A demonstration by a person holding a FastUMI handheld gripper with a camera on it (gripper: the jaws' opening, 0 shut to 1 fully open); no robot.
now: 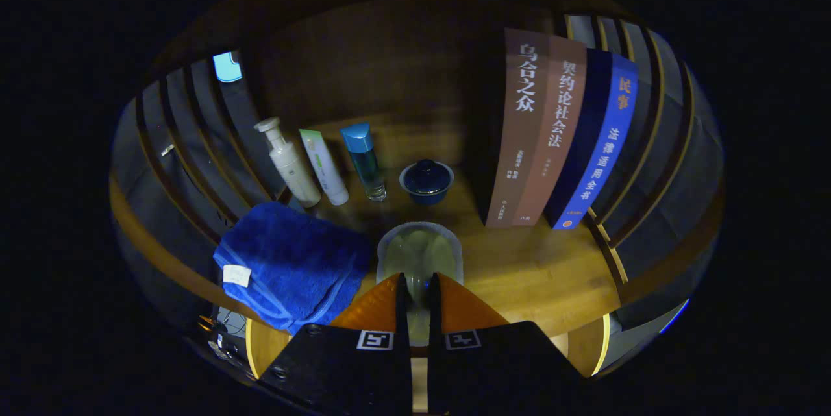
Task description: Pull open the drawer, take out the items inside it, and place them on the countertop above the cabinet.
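My gripper [419, 281] is shut, its fingers pinching the near rim of a clear, pale dish [419, 250]. The dish sits low over the wooden countertop [532, 267], just ahead of the fingertips; I cannot tell whether it touches the wood. A folded blue towel [292, 263] lies on the countertop to the left of the dish, and its near corner droops over the front edge. The drawer is hidden below the gripper body.
Behind the dish stand a white pump bottle [289, 166], a white and green tube [323, 166], a blue-capped clear bottle [365, 159] and a dark blue lidded bowl [426, 181]. Three upright books [558, 137] stand to the right. Dark slatted walls close both sides.
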